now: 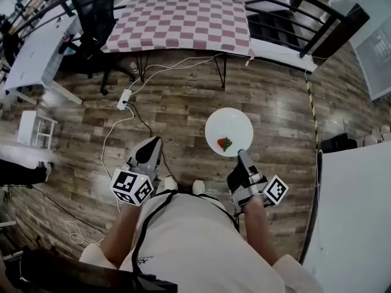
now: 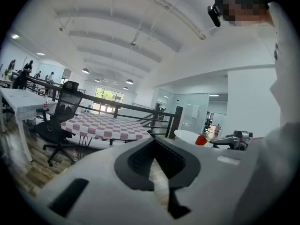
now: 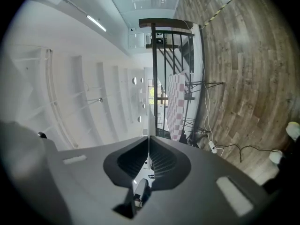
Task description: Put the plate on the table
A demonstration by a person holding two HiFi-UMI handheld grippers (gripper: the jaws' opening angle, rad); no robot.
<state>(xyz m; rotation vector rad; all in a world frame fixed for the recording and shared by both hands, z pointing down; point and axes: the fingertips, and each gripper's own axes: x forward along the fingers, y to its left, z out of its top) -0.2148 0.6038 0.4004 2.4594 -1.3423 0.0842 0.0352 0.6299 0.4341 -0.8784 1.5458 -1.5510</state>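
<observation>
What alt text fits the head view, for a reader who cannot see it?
Seen from above, a person's right gripper holds a white plate by its near rim over the wooden floor, a small red and green item on it. The left gripper is shut and empty; a checkered table stands ahead.

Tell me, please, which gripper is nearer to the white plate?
Right. The right gripper is shut on the near rim of the plate and holds it. The left gripper is apart from the plate, off to its left, shut and empty.
</observation>
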